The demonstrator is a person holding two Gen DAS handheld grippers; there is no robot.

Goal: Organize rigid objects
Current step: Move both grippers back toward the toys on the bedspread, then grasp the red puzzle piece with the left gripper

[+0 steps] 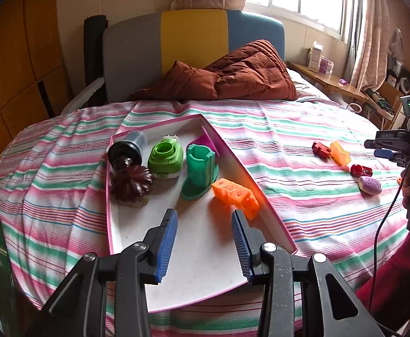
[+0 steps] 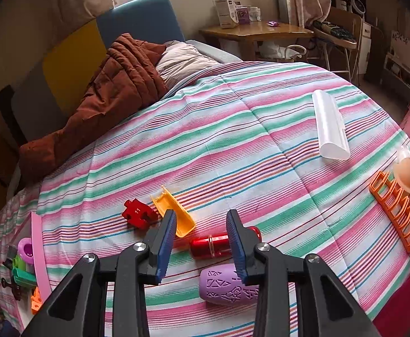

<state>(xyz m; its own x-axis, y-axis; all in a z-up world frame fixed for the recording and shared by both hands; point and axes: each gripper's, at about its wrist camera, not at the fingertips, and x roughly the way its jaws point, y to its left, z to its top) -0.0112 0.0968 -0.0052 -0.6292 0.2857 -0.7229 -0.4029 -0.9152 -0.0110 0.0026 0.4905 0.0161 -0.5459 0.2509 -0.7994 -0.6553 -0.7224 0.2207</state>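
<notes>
Beside the red cylinder [image 2: 221,245], perhaps touching, lies a yellow trough [image 2: 174,210].

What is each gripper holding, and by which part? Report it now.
Nothing is held. The left gripper hangs with jaws apart over the white tray; the right gripper hangs empty above the red cylinder on the bed.
</notes>
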